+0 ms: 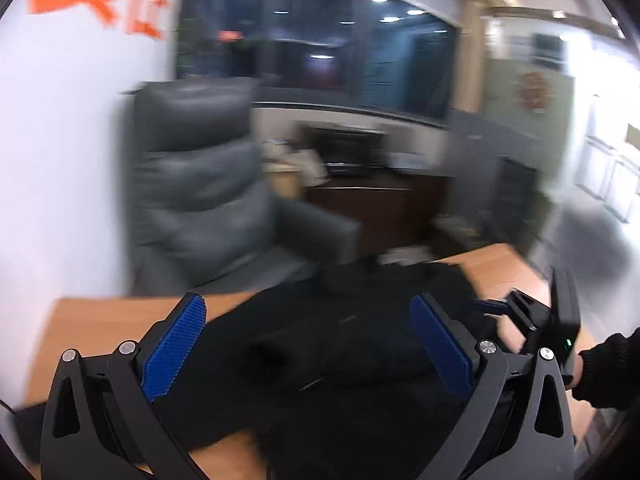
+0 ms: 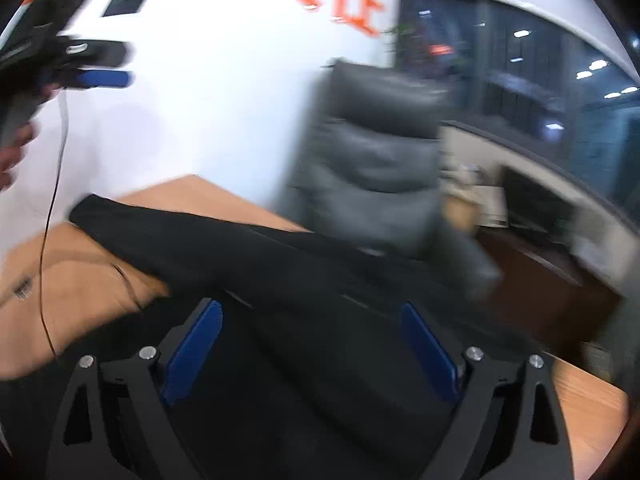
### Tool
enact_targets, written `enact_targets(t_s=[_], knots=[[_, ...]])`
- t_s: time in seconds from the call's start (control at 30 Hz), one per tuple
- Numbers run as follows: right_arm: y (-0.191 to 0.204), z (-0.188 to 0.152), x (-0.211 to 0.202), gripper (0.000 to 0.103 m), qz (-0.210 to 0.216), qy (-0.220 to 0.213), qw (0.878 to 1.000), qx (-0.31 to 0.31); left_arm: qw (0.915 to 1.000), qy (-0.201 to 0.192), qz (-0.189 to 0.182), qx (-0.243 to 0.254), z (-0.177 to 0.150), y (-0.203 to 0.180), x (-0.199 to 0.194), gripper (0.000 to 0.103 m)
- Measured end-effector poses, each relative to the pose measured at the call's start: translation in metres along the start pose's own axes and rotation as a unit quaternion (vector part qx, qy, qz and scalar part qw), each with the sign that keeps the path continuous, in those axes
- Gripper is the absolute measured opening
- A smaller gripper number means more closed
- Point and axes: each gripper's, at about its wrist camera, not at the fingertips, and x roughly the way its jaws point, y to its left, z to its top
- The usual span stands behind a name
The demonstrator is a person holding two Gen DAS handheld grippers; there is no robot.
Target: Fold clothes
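Left gripper [image 1: 308,344] spread wide, right gripper [image 2: 312,352] likewise — black garment [image 1: 340,344] beneath

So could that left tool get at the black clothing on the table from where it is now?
Probably yes. The left tool is open, with the black garment spread on the wooden table right beneath and ahead of it. Nothing lies between them; the right tool sits off to one side.

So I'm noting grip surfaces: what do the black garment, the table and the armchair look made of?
The black garment looks like soft matte fabric: it drapes and creases without shine, though the weave is blurred. The table shows an even orange-brown, probably wood or laminate with a smooth finish. The grey armchair looks like leather or faux leather: padded sections with a dull sheen.
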Motion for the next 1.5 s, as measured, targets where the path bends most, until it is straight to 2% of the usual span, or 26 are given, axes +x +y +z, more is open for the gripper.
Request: enact_targets(t_s=[0.07, 0.13, 0.17, 0.23, 0.37, 0.4, 0.43, 0.47, 0.5, 0.57, 0.67, 0.73, 0.8, 0.83, 0.87, 0.97, 1.07, 1.13, 1.17, 1.2, 1.23, 1.3, 1.33, 1.37, 1.43, 1.5], knots=[[-0.030, -0.035, -0.015, 0.094, -0.067, 0.045, 0.997, -0.020, 0.9989, 0.029, -0.038, 0.002, 0.000, -0.011, 0.049, 0.103], [-0.059, -0.068, -0.017, 0.087, -0.106, 0.098, 0.989, -0.031, 0.9971, 0.071, -0.027, 0.002, -0.011, -0.008, 0.099, 0.103], [-0.067, -0.073, -0.018, 0.077, -0.107, 0.098, 0.989, -0.019, 0.9956, 0.092, -0.021, 0.002, -0.017, -0.007, 0.124, 0.103], [-0.083, -0.083, -0.021, 0.070, -0.109, 0.099, 0.989, 0.006, 0.9913, 0.131, -0.011, 0.002, -0.031, -0.004, 0.165, 0.103], [-0.116, -0.102, -0.026, 0.056, -0.113, 0.100, 0.987, 0.056, 0.9817, 0.190, 0.002, 0.000, -0.072, -0.001, 0.193, 0.103], [-0.124, -0.107, -0.028, 0.047, -0.114, 0.101, 0.986, 0.068, 0.9787, 0.205, 0.005, 0.000, -0.082, 0.000, 0.200, 0.103], [-0.132, -0.112, -0.029, 0.023, -0.114, 0.101, 0.985, 0.081, 0.9755, 0.220, 0.008, 0.000, -0.092, 0.001, 0.207, 0.103], [-0.141, -0.117, -0.030, 0.015, -0.115, 0.101, 0.984, 0.093, 0.9720, 0.235, 0.011, 0.000, -0.102, 0.001, 0.214, 0.103], [-0.149, -0.122, -0.032, 0.014, -0.116, 0.101, 0.982, 0.105, 0.9683, 0.249, 0.015, -0.001, -0.113, 0.002, 0.221, 0.103], [-0.165, -0.131, -0.034, 0.013, -0.118, 0.102, 0.979, 0.130, 0.9627, 0.270, 0.021, 0.003, -0.131, 0.002, 0.231, 0.103], [-0.180, -0.149, -0.040, 0.013, -0.120, 0.112, 0.973, 0.160, 0.9652, 0.259, 0.028, 0.020, -0.140, -0.007, 0.225, 0.103], [-0.185, -0.168, -0.032, 0.013, -0.115, 0.145, 0.967, 0.173, 0.9641, 0.263, 0.031, 0.021, -0.138, -0.009, 0.227, 0.103], [-0.195, -0.184, -0.021, 0.025, -0.103, 0.184, 0.955, 0.209, 0.9631, 0.266, 0.035, 0.022, -0.137, -0.012, 0.230, 0.103], [-0.199, -0.184, -0.025, 0.042, -0.110, 0.184, 0.951, 0.223, 0.9625, 0.268, 0.037, 0.023, -0.136, -0.013, 0.231, 0.103], [-0.203, -0.183, -0.032, 0.053, -0.117, 0.179, 0.949, 0.234, 0.9632, 0.266, 0.034, 0.021, -0.134, -0.014, 0.231, 0.103], [-0.206, -0.160, -0.065, 0.057, -0.115, 0.152, 0.953, 0.236, 0.9687, 0.248, 0.012, 0.012, -0.126, -0.019, 0.224, 0.103], [-0.194, -0.116, -0.068, 0.063, -0.077, 0.101, 0.970, 0.207, 0.9732, 0.230, -0.009, 0.011, -0.122, -0.025, 0.220, 0.103], [-0.183, -0.085, -0.064, 0.081, -0.047, 0.063, 0.980, 0.183, 0.9706, 0.240, -0.002, 0.012, -0.128, -0.022, 0.232, 0.103], [-0.178, -0.070, -0.062, 0.083, -0.031, 0.043, 0.984, 0.171, 0.9701, 0.242, 0.006, 0.018, -0.132, -0.023, 0.238, 0.103], [-0.173, -0.058, -0.052, 0.083, -0.016, 0.036, 0.986, 0.163, 0.9704, 0.240, 0.011, 0.022, -0.135, -0.023, 0.242, 0.103], [-0.169, -0.057, -0.028, 0.081, -0.003, 0.056, 0.985, 0.165, 0.9717, 0.235, 0.013, 0.023, -0.136, -0.025, 0.242, 0.103], [-0.168, -0.073, 0.020, 0.062, 0.011, 0.121, 0.976, 0.179, 0.9742, 0.224, 0.017, 0.024, -0.138, -0.027, 0.243, 0.103], [-0.168, -0.080, 0.044, 0.047, 0.017, 0.153, 0.970, 0.186, 0.9749, 0.221, 0.018, 0.025, -0.138, -0.028, 0.242, 0.103], [-0.167, -0.085, 0.058, 0.043, 0.019, 0.174, 0.967, 0.188, 0.9749, 0.220, 0.019, 0.026, -0.136, -0.029, 0.239, 0.103], [-0.165, -0.086, 0.056, 0.037, 0.003, 0.179, 0.968, 0.176, 0.9773, 0.209, 0.022, 0.029, -0.130, -0.031, 0.227, 0.103], [-0.164, -0.088, 0.055, 0.038, -0.013, 0.185, 0.969, 0.163, 0.9856, 0.166, 0.022, 0.025, -0.126, -0.027, 0.210, 0.103]])
